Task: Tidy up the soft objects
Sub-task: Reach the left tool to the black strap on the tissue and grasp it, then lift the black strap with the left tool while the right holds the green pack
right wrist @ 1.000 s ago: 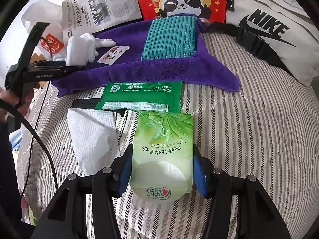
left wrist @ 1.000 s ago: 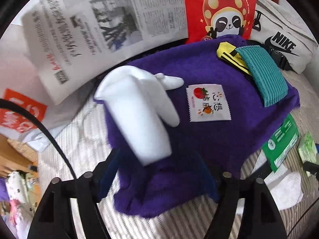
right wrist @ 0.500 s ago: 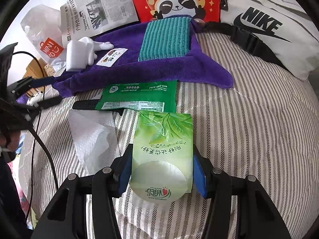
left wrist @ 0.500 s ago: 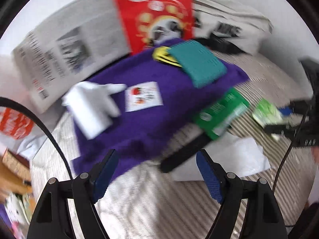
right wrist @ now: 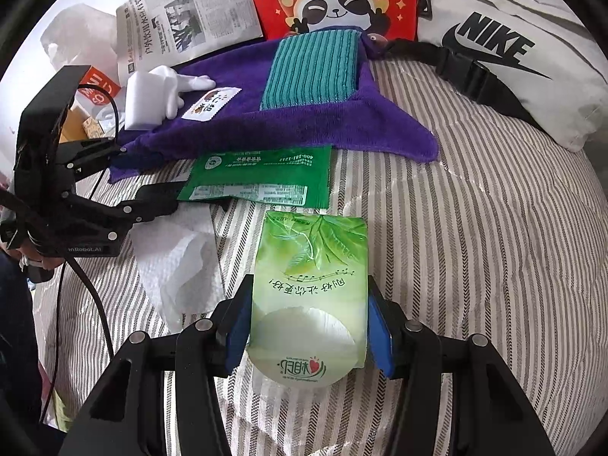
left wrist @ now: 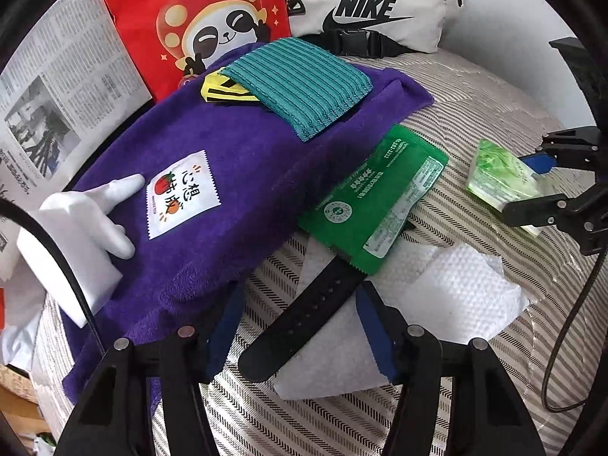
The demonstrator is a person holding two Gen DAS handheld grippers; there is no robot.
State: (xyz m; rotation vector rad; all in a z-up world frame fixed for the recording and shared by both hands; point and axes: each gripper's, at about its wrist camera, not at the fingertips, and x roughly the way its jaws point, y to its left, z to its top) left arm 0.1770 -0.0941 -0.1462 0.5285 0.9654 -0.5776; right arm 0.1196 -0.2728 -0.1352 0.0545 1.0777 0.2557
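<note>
Item: light-green plastic tissue pack, lying on striped bed, pinched by right claw; left claw wide, astride black strap; risk: slick wrapper slipping, or strap snagging.

The black strap runs under the green sachet, so its far end is hidden. The purple towel covers the sachet's left corner and the lower edge of the red panda bag. A yellow item is mostly tucked beneath the teal cloth. The newspaper is cut off at the left edge.
</note>
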